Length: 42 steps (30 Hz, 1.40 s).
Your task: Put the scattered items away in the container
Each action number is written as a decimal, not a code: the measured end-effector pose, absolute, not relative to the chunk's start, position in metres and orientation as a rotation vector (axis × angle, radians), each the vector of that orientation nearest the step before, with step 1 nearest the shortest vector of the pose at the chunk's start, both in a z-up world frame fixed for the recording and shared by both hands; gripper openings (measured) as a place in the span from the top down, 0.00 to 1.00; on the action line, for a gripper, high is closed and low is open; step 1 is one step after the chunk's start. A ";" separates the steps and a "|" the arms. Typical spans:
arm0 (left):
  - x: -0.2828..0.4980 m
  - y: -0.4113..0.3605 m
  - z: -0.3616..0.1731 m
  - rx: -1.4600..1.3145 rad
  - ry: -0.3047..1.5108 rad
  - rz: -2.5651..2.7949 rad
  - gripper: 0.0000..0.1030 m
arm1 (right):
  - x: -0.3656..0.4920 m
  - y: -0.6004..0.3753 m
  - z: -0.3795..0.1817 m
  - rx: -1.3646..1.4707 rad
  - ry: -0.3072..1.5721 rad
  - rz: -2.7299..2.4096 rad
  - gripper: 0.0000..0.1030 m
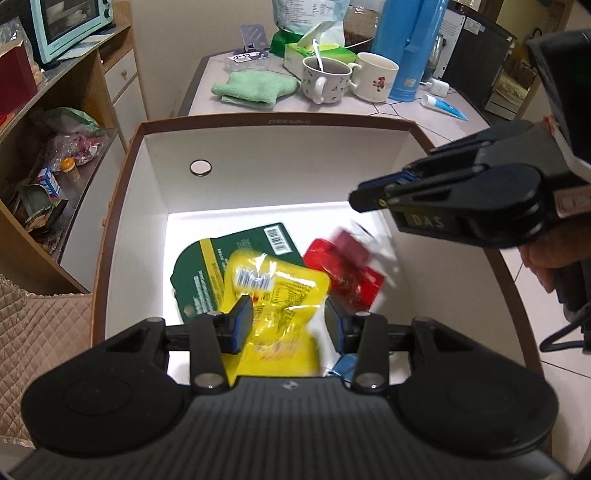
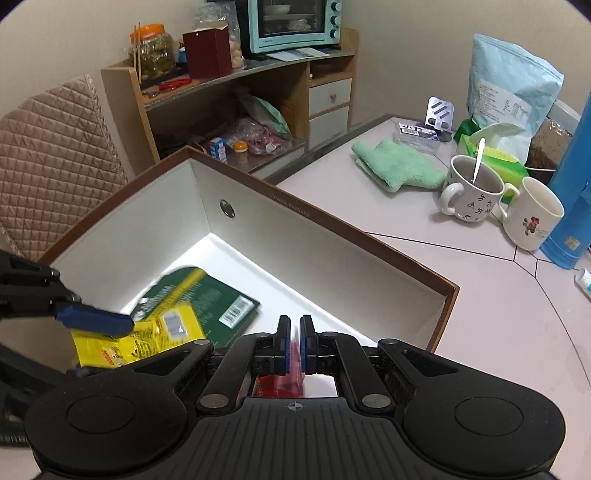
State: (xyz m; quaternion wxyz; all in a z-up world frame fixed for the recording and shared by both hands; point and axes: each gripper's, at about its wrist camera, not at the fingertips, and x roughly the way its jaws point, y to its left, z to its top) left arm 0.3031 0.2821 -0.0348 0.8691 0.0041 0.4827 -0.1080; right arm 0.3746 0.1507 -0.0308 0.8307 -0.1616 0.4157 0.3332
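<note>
A white box with a brown rim (image 1: 277,120) stands open at the table's edge, and a flat green package (image 1: 207,266) lies on its floor. My left gripper (image 1: 288,314) is over the box, shut on a puffy yellow packet (image 1: 273,280) that fills the space between its pads. In the right wrist view one of its blue fingers (image 2: 96,320) sits on the yellow packet (image 2: 147,343). My right gripper (image 2: 294,325) is shut, with red showing between its pads. A blurred red packet (image 1: 343,273) hangs just under the right gripper (image 1: 356,201), inside the box.
Behind the box the table holds a green cloth (image 1: 255,88), two mugs (image 1: 325,79), a blue flask (image 1: 410,48), a tissue box and a small tube (image 1: 445,106). A wooden shelf with a toaster oven (image 2: 295,22) stands left, beside a quilted chair (image 2: 55,155).
</note>
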 end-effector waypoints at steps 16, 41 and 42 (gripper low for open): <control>0.275 0.279 -0.001 0.025 0.977 -0.195 0.54 | 0.293 0.115 0.007 -0.267 0.896 0.752 0.97; 0.166 0.276 0.054 0.093 0.880 -0.123 0.25 | 0.180 0.109 0.043 -0.189 0.897 0.617 0.00; 0.162 0.276 0.055 0.098 0.875 -0.118 0.24 | 0.175 0.110 0.045 -0.193 0.873 0.610 0.00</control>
